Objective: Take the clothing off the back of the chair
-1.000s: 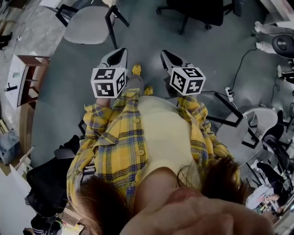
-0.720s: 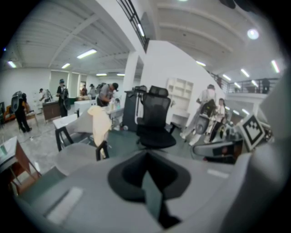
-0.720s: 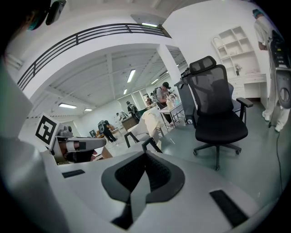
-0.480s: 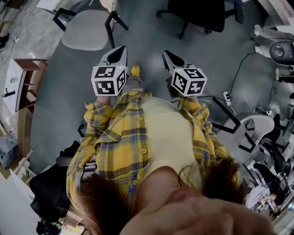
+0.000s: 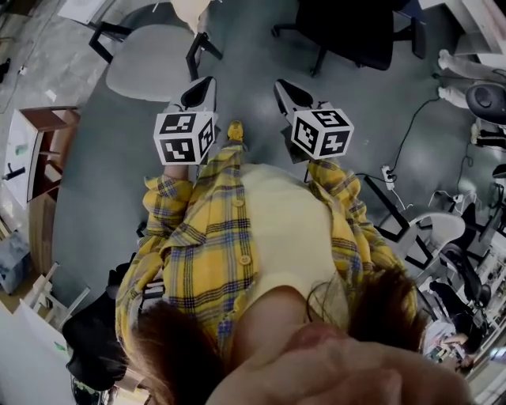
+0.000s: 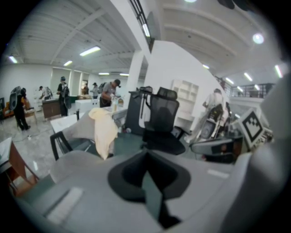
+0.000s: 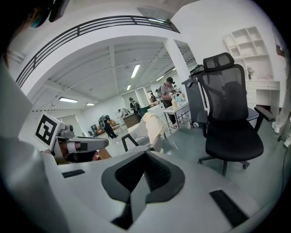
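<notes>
Ahead, cream garment [image 6: 103, 132]: draped over the backrest of the grey chair [image 5: 146, 71], well apart from both grippers.
Left gripper [image 6: 148, 182]: jaws pressed together, empty.
Right gripper [image 7: 138, 182]: jaws pressed together, empty.
Reason: nothing is within reach to pinch yet. Both grippers aim forward toward the chair, which suggests an approach.

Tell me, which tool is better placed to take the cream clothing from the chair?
Left, probably. In the head view the left tool lies nearer the grey chair and the cream clothing on its back; the right tool sits further aside. Both are shut and empty.
</notes>
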The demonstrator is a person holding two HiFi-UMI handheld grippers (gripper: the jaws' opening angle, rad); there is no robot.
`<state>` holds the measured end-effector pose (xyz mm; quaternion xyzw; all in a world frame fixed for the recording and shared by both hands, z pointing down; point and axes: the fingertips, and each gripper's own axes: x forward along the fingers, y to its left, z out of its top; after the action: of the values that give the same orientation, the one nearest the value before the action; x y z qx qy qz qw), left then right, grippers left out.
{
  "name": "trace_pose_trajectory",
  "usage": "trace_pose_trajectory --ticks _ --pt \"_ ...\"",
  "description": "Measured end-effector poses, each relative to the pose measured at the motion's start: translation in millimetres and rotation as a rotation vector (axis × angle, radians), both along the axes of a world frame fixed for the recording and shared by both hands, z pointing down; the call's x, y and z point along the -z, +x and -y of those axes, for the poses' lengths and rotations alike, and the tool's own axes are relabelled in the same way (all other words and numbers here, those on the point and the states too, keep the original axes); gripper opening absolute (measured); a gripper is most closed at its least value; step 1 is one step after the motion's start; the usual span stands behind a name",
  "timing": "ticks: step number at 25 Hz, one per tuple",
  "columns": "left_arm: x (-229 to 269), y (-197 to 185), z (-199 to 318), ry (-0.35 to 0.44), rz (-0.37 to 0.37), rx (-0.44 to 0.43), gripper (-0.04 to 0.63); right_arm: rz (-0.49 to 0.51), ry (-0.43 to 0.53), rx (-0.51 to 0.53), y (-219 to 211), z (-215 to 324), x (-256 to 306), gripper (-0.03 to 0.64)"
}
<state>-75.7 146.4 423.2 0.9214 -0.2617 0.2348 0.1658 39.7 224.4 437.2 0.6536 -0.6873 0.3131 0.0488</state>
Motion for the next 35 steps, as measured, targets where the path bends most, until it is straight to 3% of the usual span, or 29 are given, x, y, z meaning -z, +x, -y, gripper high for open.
trace_pose_trajectory --ticks 24,35 --pt "-25.9 -24.1 131.5 -0.004 0.041 0.081 0.005 -0.017 -0.016 0.112 -3.3 158.7 -16.7 0.014" --pt "-39.9 3.4 187.2 0.0 0.05 0.101 0.005 -0.025 -0.017 0.176 23.9 233.8 -29.8 0.014"
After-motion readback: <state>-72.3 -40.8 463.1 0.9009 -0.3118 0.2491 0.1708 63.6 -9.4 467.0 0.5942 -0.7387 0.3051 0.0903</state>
